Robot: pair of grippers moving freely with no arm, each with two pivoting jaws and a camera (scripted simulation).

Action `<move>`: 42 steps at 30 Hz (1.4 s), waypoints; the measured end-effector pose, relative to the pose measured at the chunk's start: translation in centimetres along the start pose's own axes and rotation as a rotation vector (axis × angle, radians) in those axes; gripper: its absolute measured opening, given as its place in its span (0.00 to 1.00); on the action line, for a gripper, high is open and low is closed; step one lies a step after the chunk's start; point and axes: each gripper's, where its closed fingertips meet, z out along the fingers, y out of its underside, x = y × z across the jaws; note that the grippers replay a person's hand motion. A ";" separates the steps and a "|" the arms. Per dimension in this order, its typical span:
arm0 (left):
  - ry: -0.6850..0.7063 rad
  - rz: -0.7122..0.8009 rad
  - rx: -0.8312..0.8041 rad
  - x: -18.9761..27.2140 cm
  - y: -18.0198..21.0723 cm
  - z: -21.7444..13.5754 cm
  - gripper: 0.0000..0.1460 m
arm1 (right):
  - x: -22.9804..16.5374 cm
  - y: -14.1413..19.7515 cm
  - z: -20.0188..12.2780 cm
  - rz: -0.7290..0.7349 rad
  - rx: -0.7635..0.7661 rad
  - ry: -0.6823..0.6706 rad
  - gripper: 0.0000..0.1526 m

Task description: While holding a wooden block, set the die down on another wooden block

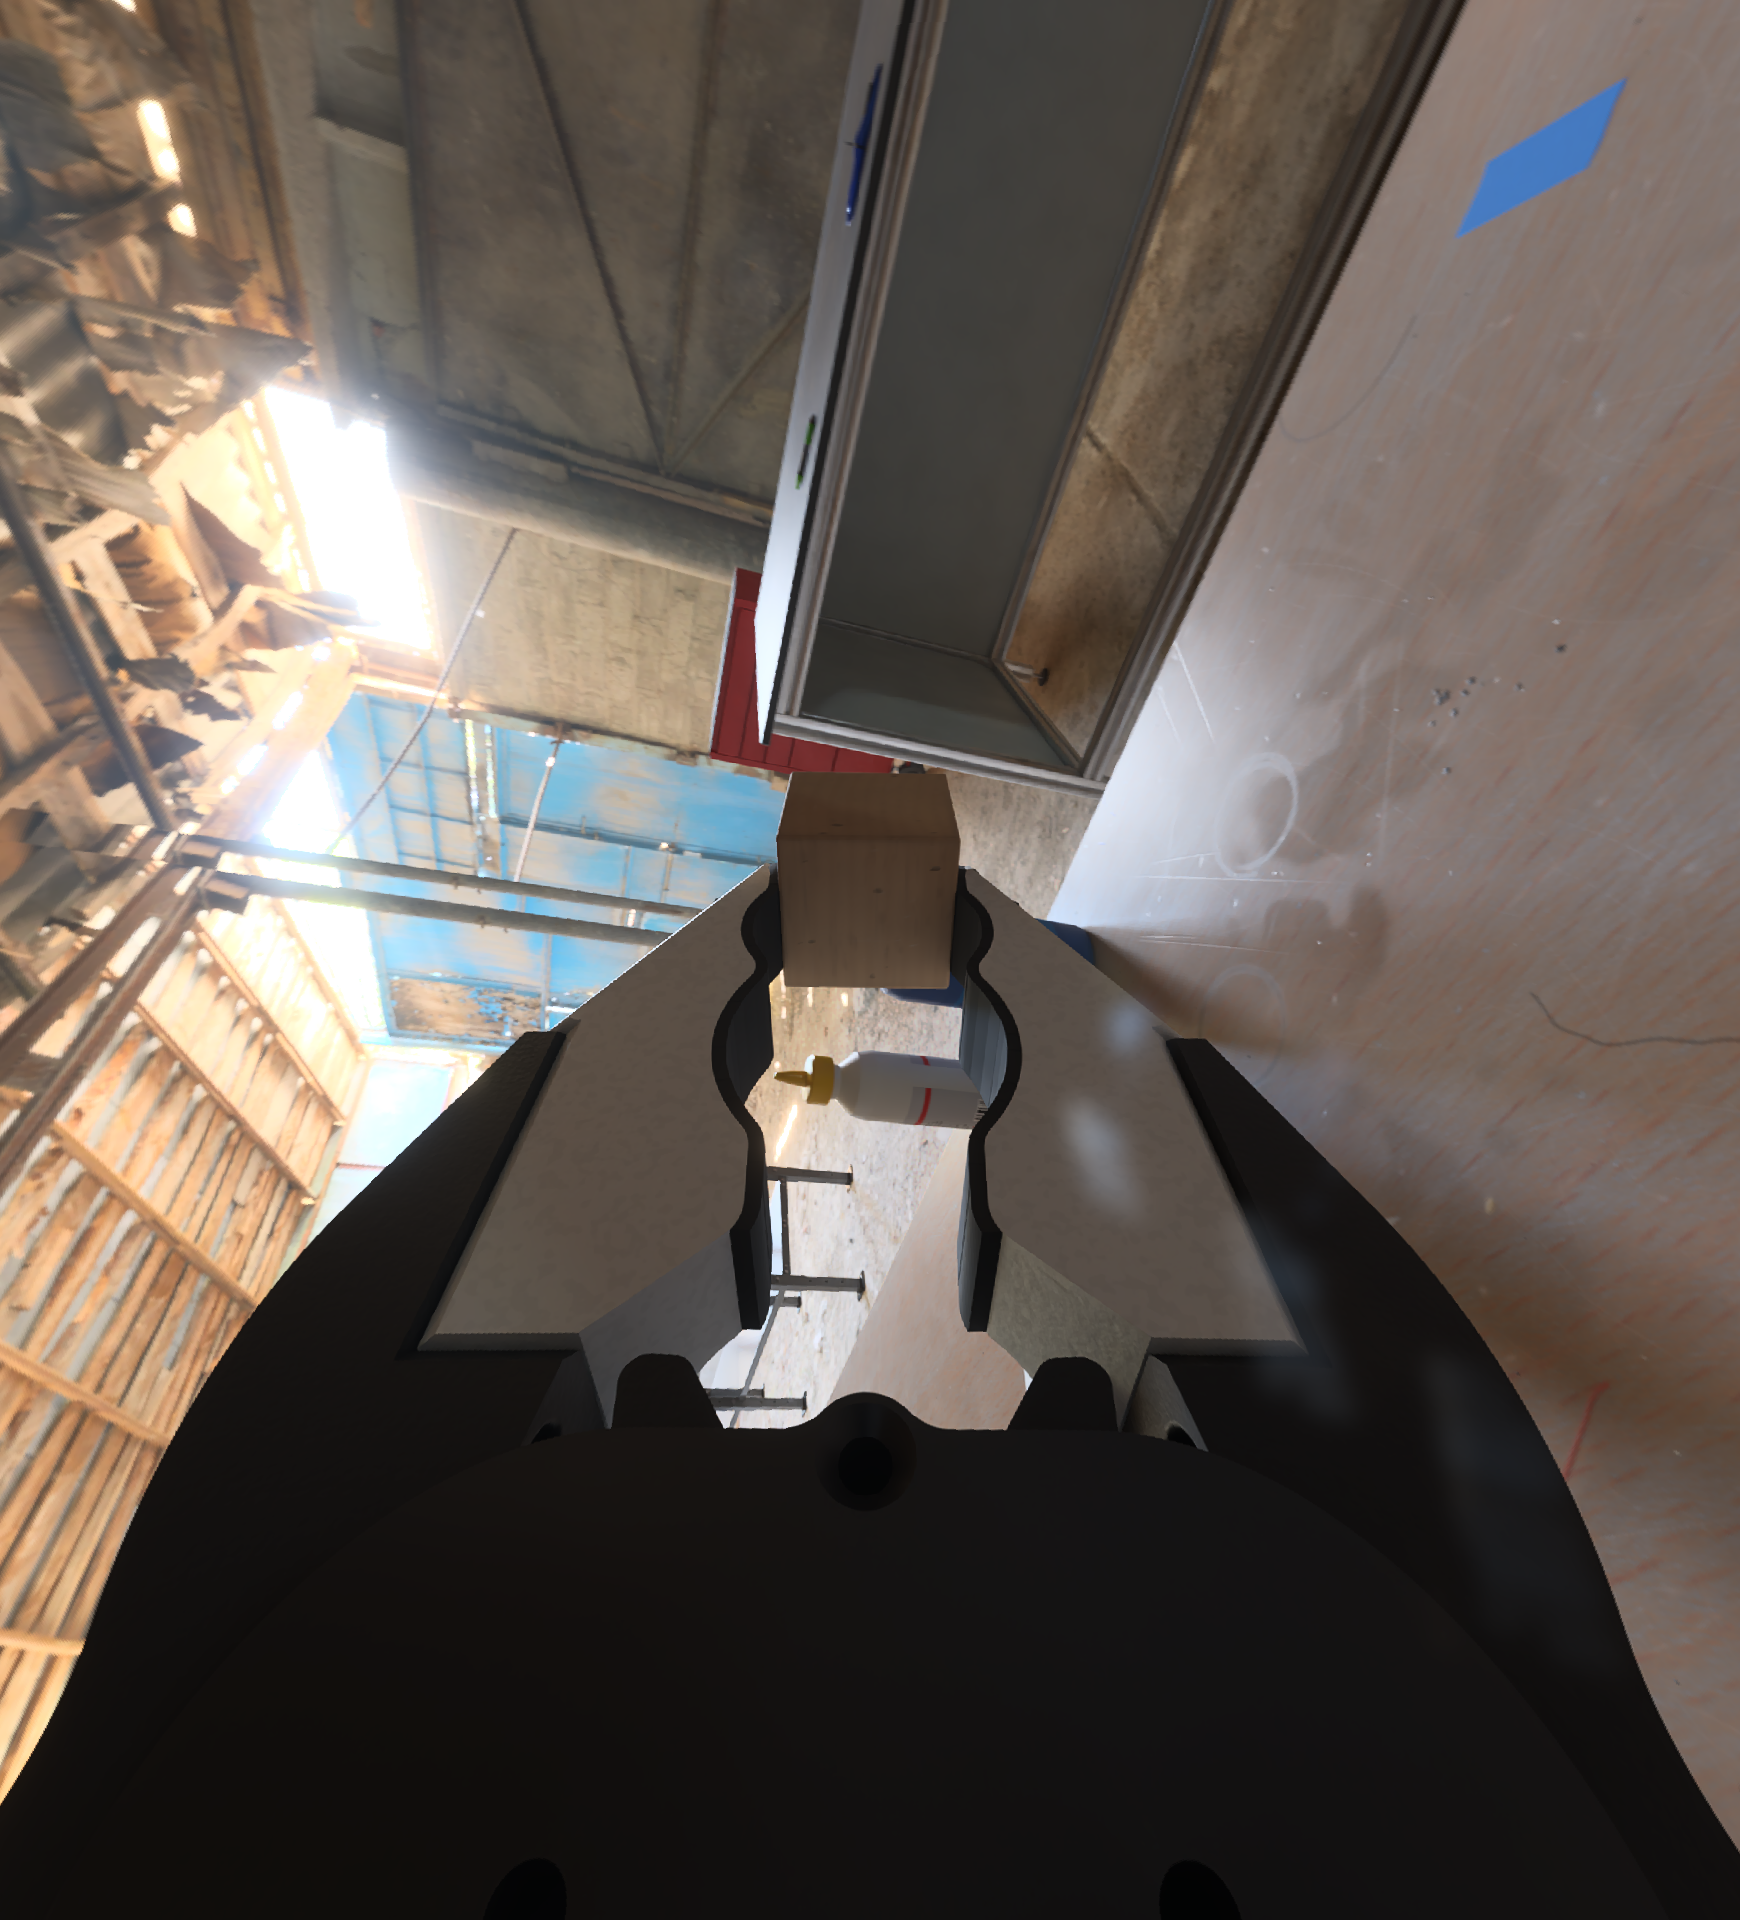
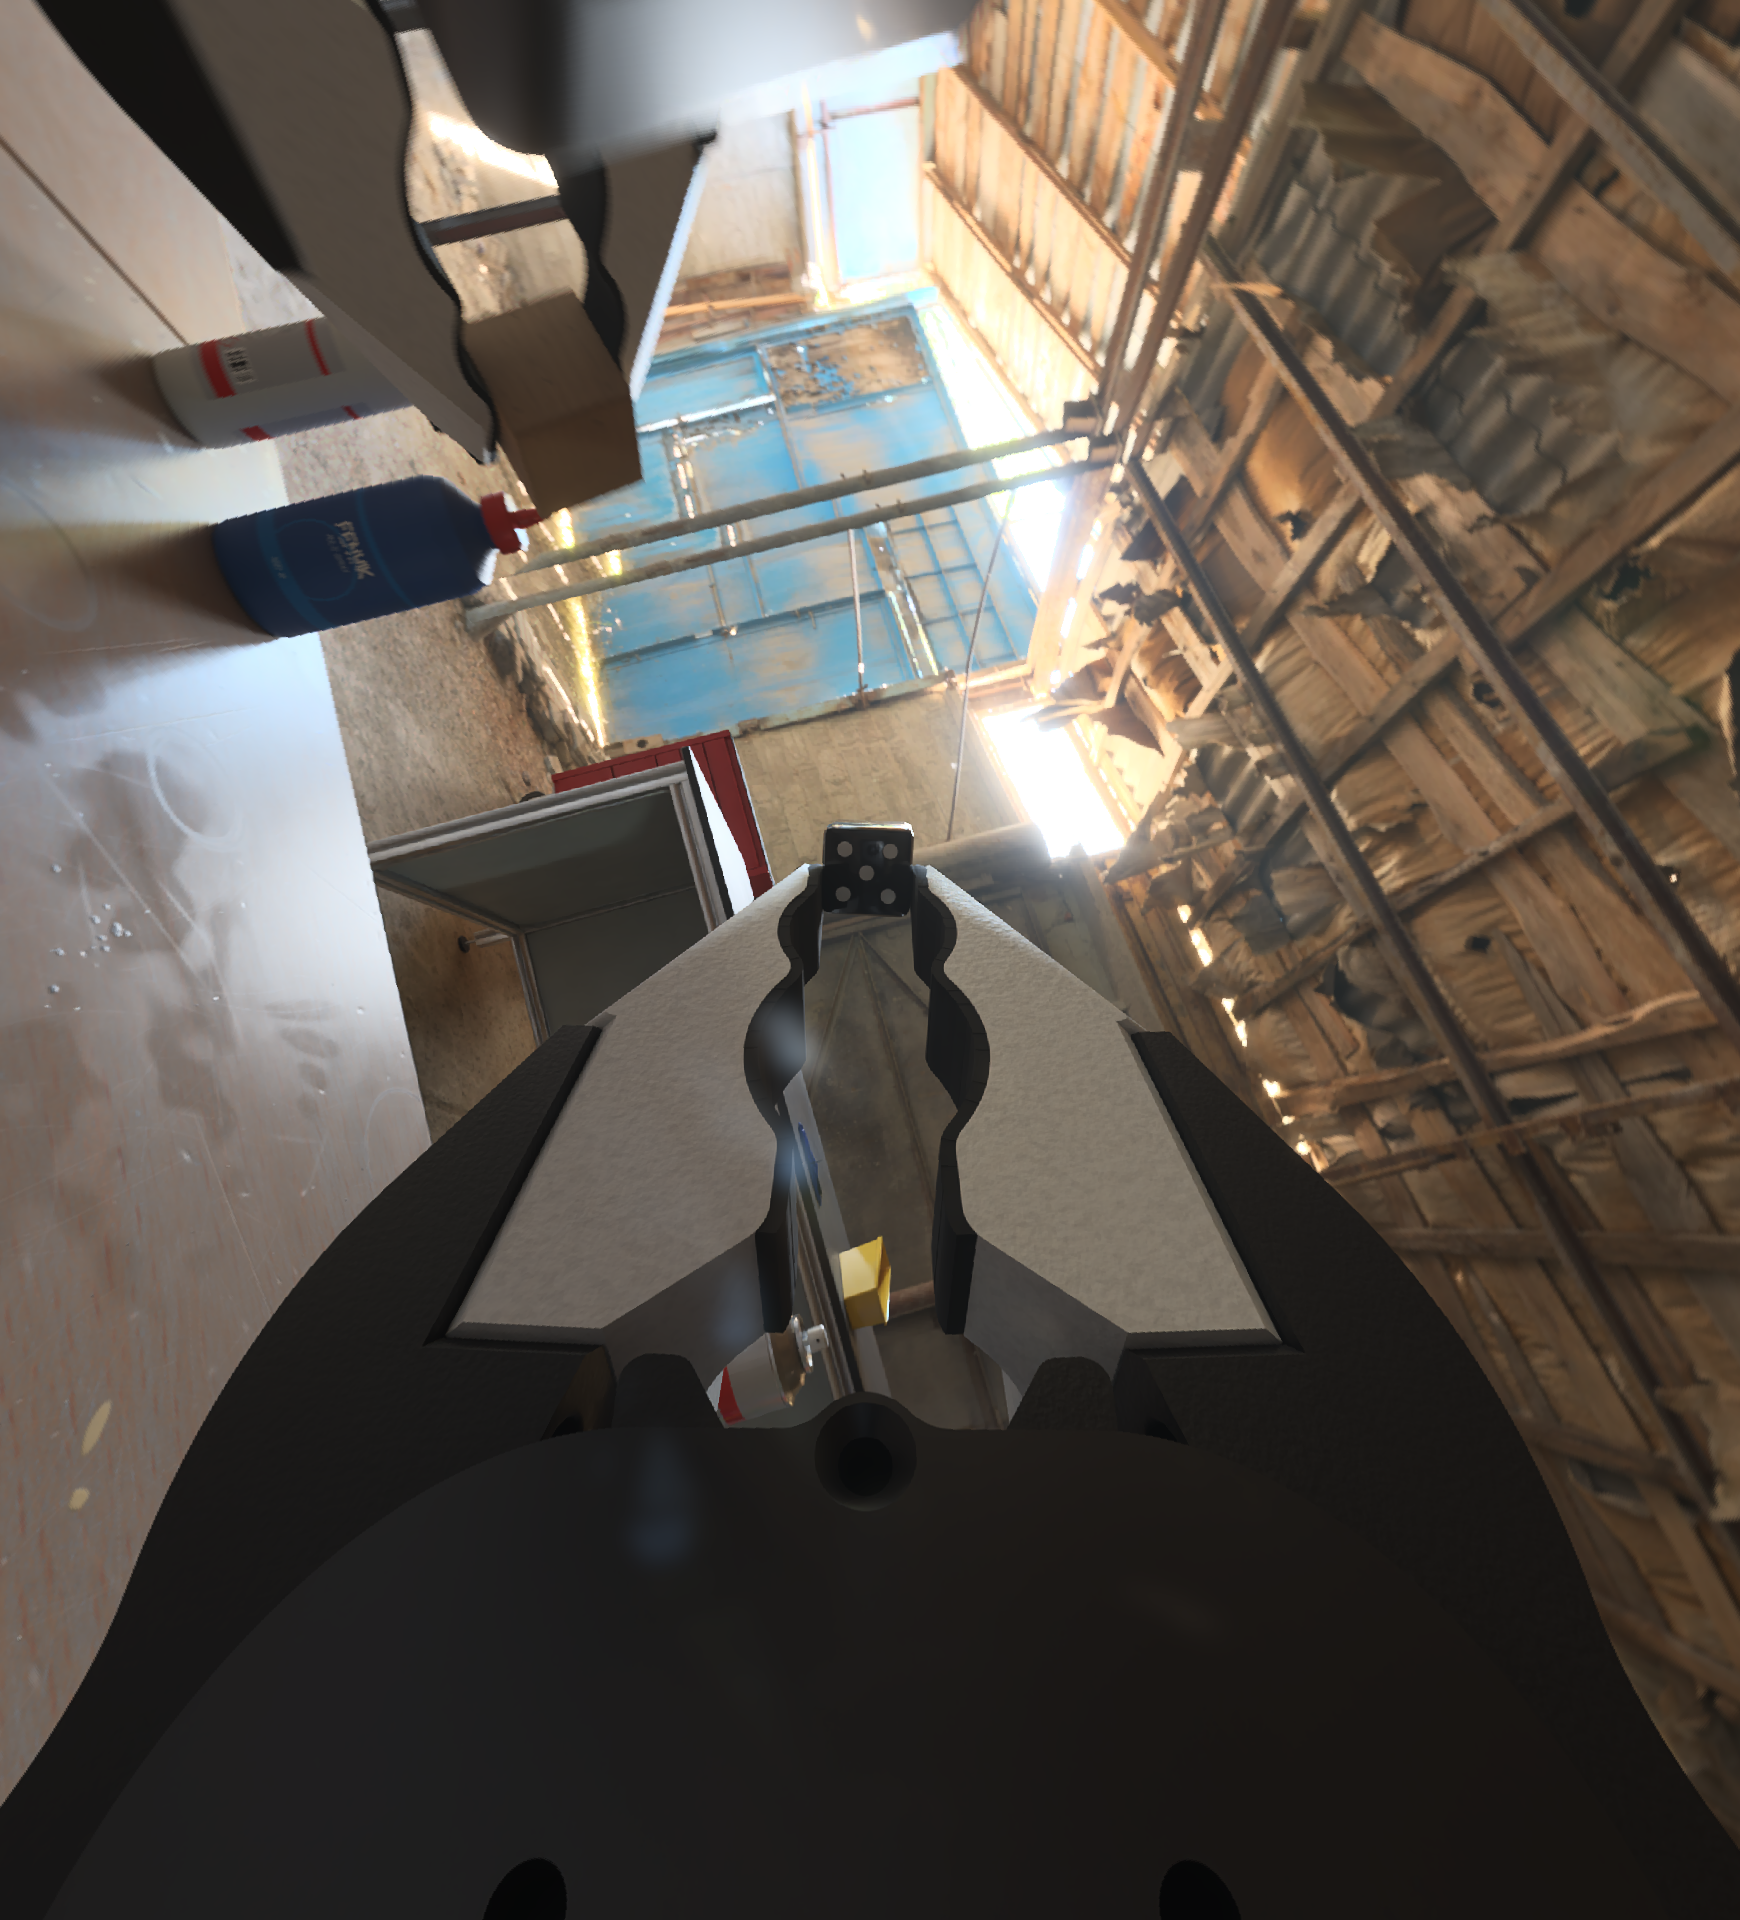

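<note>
**Both claws loaded, no second block in sight**

Plainly, the risk is a blind placement: neither view shows another wooden block, so the die [image 2: 867, 871] could be let go over nothing. It is pinched only at the very fingertips of the right gripper [image 2: 867, 883], jaws nearly closed on it, so a jolt could twist it free. The left gripper [image 1: 866, 914] is clamped on a wooden block [image 1: 866, 894], also held at its tips and jutting past them, above the table [image 1: 1468, 935].
</note>
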 end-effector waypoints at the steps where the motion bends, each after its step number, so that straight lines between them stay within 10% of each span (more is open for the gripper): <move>1: -0.015 -0.004 0.005 -0.3 0.1 -0.1 0.21 | 0.5 0.4 -0.1 0.017 -0.006 0.011 0.11; 18: -0.140 -0.052 0.074 -2.8 -0.3 -1.1 0.21 | 3.4 1.7 -1.3 0.378 0.065 -0.046 0.11; 28: -0.202 -0.140 -0.074 -5.8 6.6 -1.5 0.21 | -2.3 2.1 -5.2 0.627 -0.194 -0.656 0.11; 33: -0.225 -0.173 -0.099 -6.8 8.1 -2.5 0.21 | -11.6 3.5 -5.1 0.833 -0.410 -1.140 0.11; 42: -0.206 -0.199 -0.048 -6.8 7.2 -3.0 0.21 | -25.3 2.9 -4.6 0.806 -0.587 -1.490 0.11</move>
